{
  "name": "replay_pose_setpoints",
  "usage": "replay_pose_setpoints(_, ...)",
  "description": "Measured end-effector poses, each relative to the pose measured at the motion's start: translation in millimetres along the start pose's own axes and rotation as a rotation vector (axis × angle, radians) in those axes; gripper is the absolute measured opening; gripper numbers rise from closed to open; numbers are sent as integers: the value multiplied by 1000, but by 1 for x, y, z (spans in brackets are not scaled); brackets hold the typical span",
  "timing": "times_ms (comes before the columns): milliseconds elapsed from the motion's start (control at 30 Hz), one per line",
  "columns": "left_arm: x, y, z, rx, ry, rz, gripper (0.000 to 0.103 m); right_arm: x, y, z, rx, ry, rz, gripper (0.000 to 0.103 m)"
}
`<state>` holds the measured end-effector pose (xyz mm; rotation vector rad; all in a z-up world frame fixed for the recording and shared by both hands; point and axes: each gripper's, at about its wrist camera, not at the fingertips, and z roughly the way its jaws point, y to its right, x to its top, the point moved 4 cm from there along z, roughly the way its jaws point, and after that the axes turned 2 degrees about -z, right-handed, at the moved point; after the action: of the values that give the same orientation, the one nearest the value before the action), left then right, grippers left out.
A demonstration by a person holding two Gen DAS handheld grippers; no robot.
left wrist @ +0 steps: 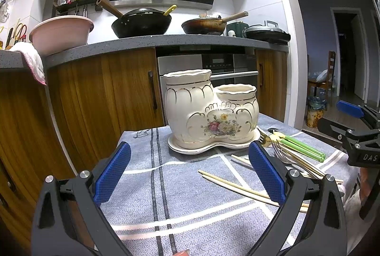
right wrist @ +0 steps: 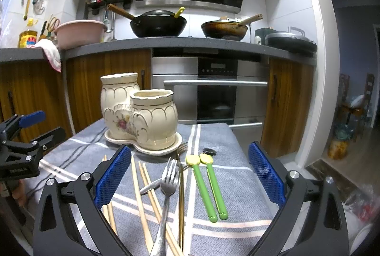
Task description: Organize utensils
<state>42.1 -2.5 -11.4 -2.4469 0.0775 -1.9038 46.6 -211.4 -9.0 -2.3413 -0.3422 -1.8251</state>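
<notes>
A cream ceramic two-pot utensil holder (left wrist: 209,111) (right wrist: 140,113) stands on its saucer on a grey striped cloth (left wrist: 185,208). Both pots look empty. Loose utensils lie on the cloth to its right: wooden chopsticks (right wrist: 142,194) (left wrist: 235,184), a steel fork (right wrist: 166,194), a gold-handled fork (right wrist: 181,203) and two green-handled spoons (right wrist: 209,187) (left wrist: 301,145). My left gripper (left wrist: 190,172) is open and empty, in front of the holder. My right gripper (right wrist: 190,175) is open and empty, hovering over the utensils.
A small dark object (right wrist: 209,151) lies on the cloth behind the spoons. Beyond the table are wooden cabinets, an oven (right wrist: 213,89) and a counter (left wrist: 166,42) with woks and a pink basin (left wrist: 59,32). The cloth's far edge drops off behind the holder.
</notes>
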Motion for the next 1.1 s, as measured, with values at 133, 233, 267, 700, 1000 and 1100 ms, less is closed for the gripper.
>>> replay_pose_setpoints(133,0,0,-1,-1,-3,1,98,0,-1,0,0,0,-1,98)
replay_pose_setpoints(233,0,0,-1,-1,-2,2,98,0,-1,0,0,-1,-1,98)
replay_pose_setpoints(267,0,0,-1,0,-3,2,98,0,-1,1,0,-2,-1,98)
replay_pose_setpoints(700,0,0,-1,-1,-3,1,98,-1,-1,1,0,-4,-3,98)
replay_pose_setpoints(1000,0,0,-1,-2,-5,1,98,-1,-1,2,0,-6,-3,98)
replay_pose_setpoints(1100,0,0,-1,-2,-5,2,98,-2,-1,2,0,-6,-4,98)
